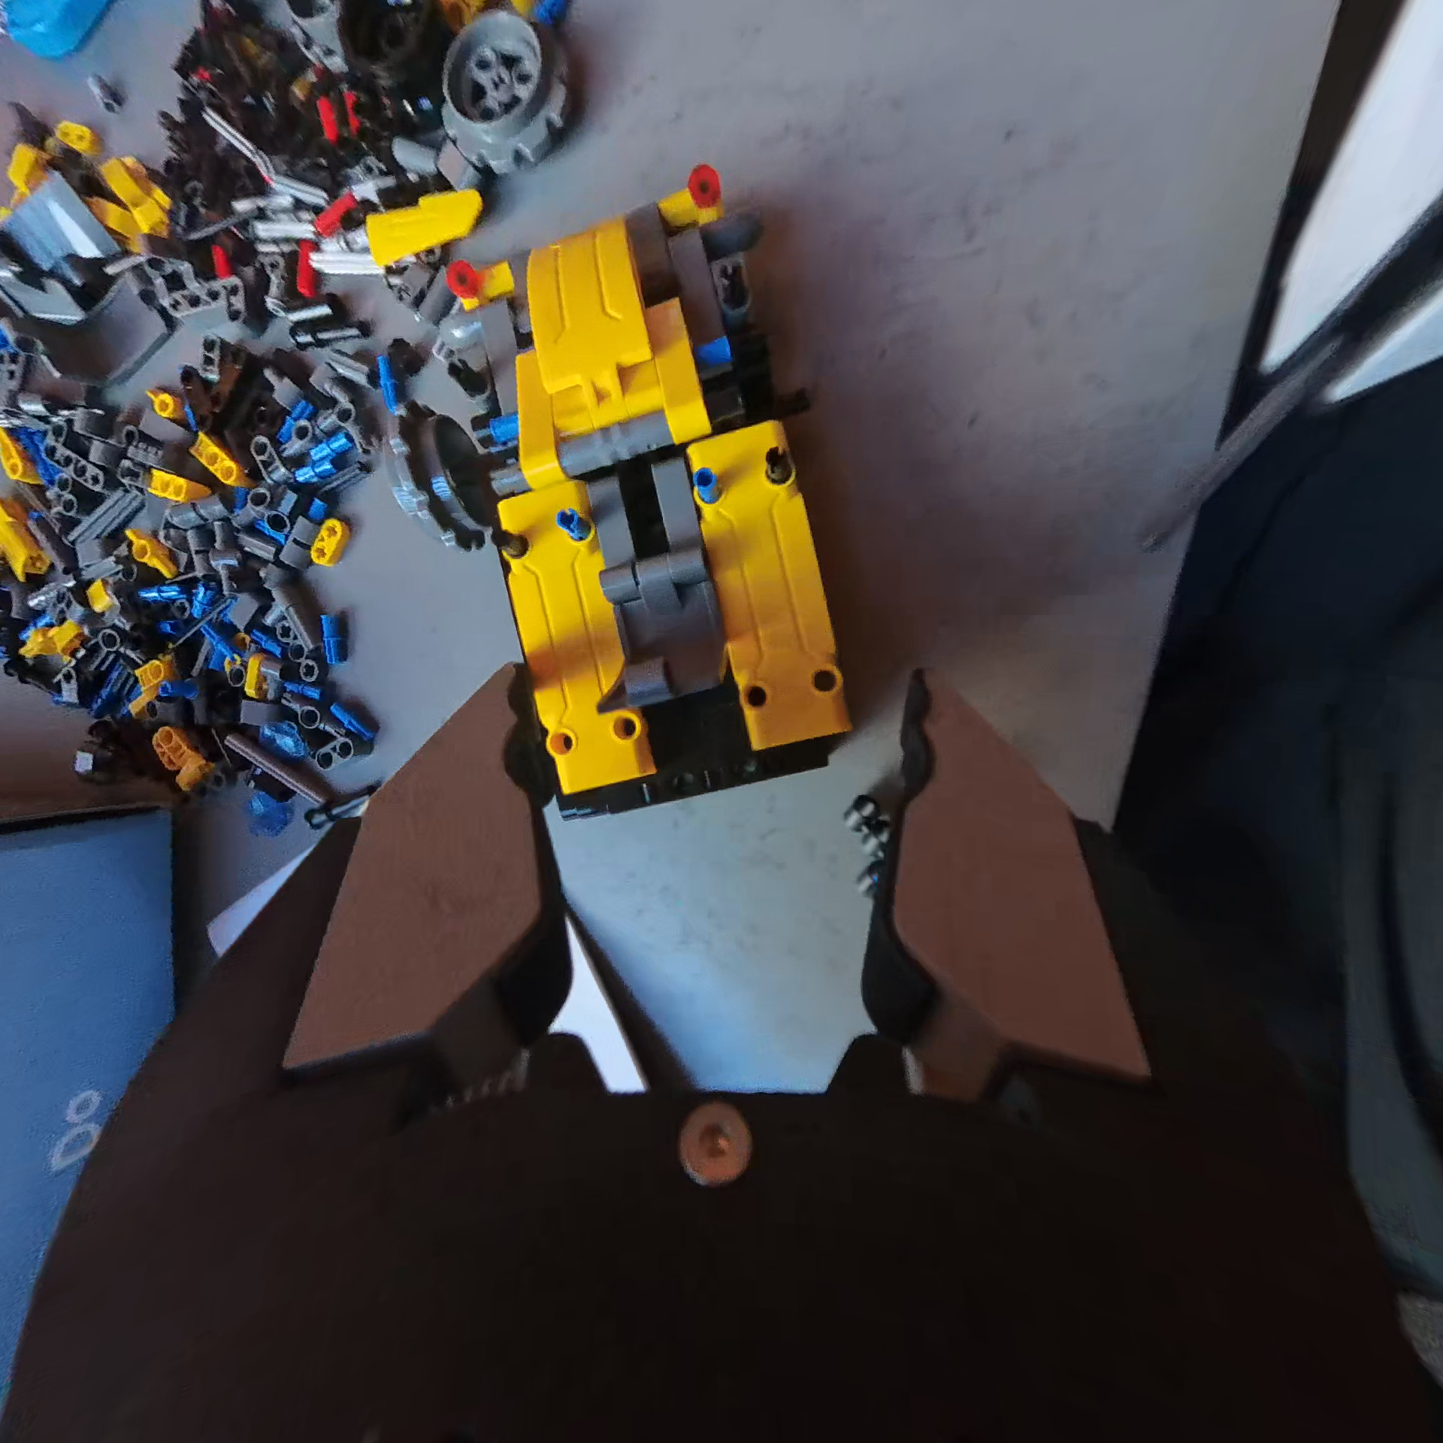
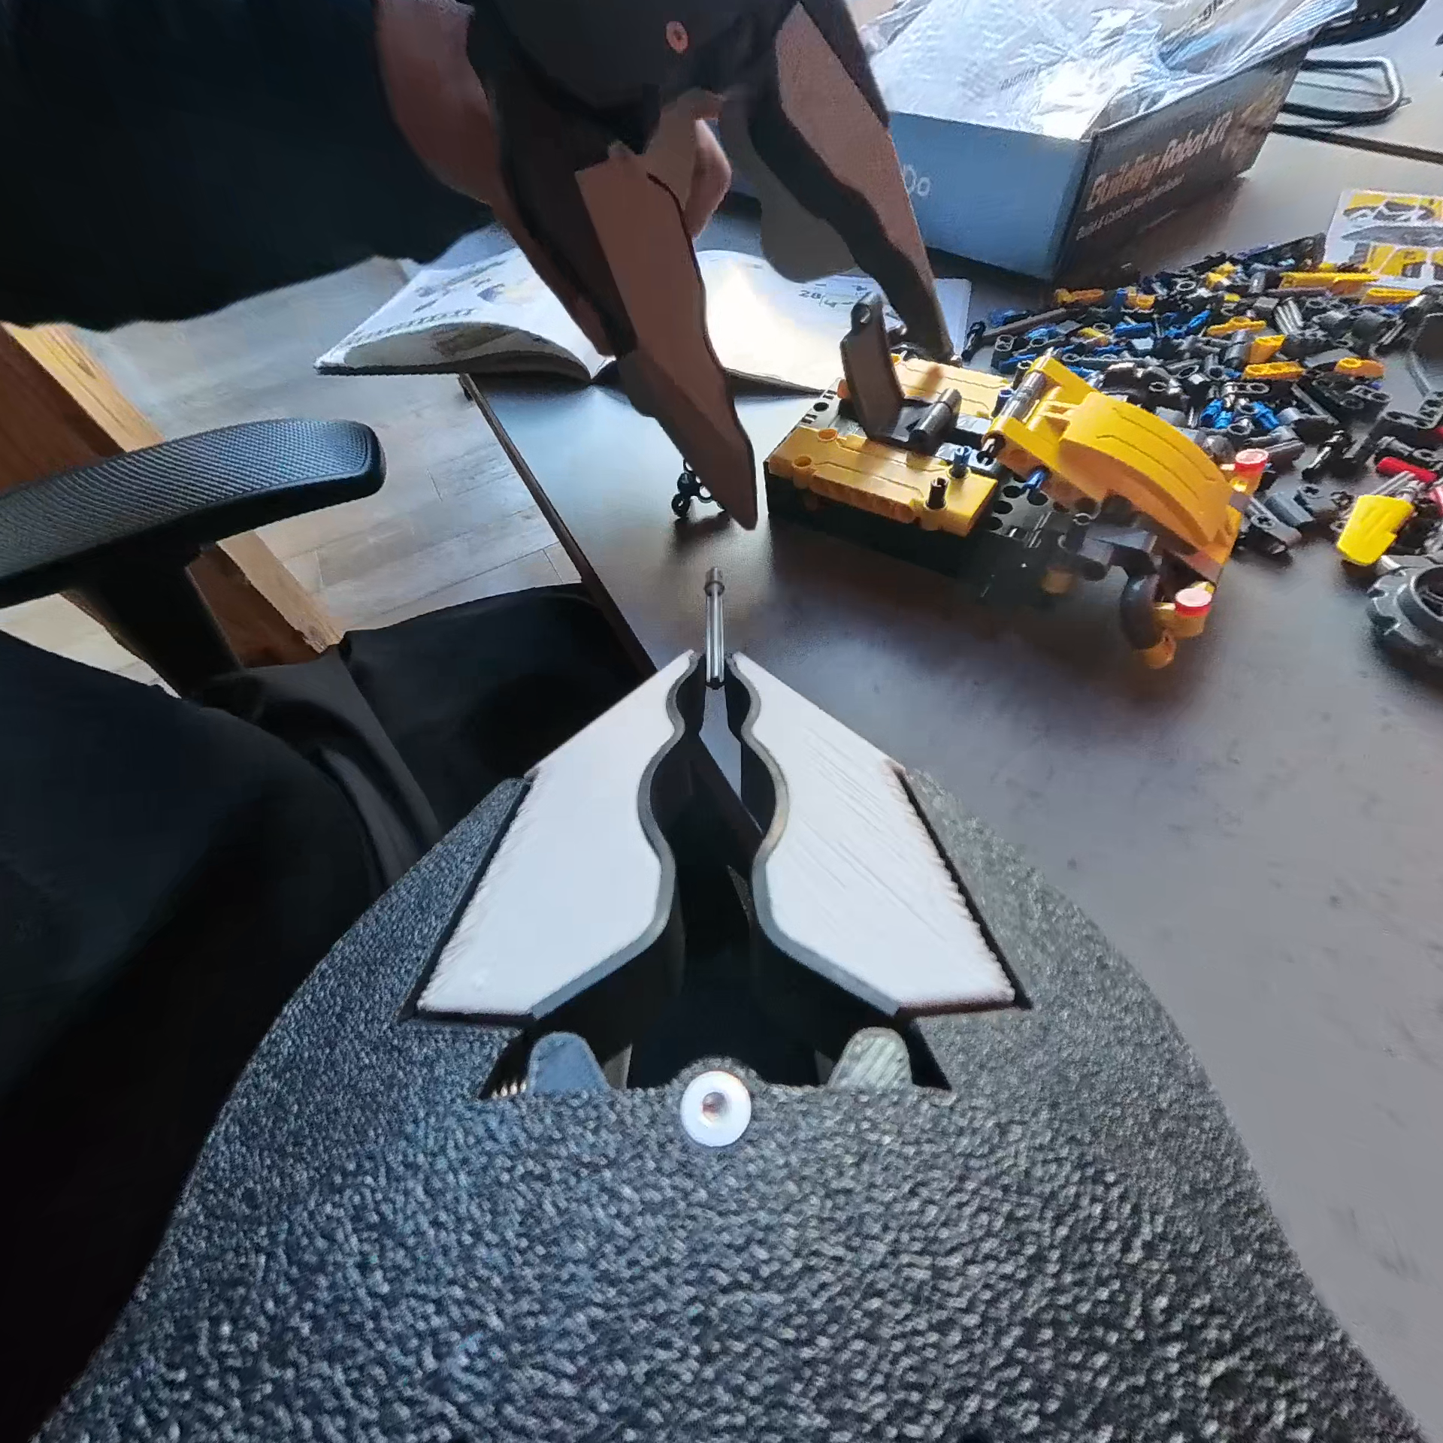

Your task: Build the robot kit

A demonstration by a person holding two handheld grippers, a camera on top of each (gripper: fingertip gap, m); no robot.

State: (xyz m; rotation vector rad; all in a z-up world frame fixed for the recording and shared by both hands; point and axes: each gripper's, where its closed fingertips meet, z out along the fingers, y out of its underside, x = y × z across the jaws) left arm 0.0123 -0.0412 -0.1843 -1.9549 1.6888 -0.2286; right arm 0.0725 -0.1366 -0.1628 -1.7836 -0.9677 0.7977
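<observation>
A half-built yellow, grey and black brick vehicle (image 1: pixel 664 507) lies on the grey table (image 1: pixel 976 312); it also shows in the right wrist view (image 2: pixel 999 476). My left gripper (image 1: pixel 718 703) is open, its brown fingers astride the model's near end, the left finger close against its corner. In the right wrist view this gripper (image 2: pixel 839 425) reaches down over the model. My right gripper (image 2: pixel 713 671) has white fingers shut on a thin grey axle pin (image 2: pixel 712 617), held above the table edge, short of the model. A small black part (image 2: pixel 691 492) lies by the left gripper's finger.
A pile of loose blue, yellow, grey and black parts (image 1: pixel 195 507) spreads left of the model, with a grey wheel (image 1: pixel 504 86) and a tyre (image 1: pixel 437 476). A blue box (image 2: pixel 1093 156), an open booklet (image 2: pixel 484 320), a sticker sheet (image 2: pixel 1390 234) and a chair armrest (image 2: pixel 179 484) surround it. My left gripper's tips are some 15 cm from the grey wheel (image 1: pixel 504 86).
</observation>
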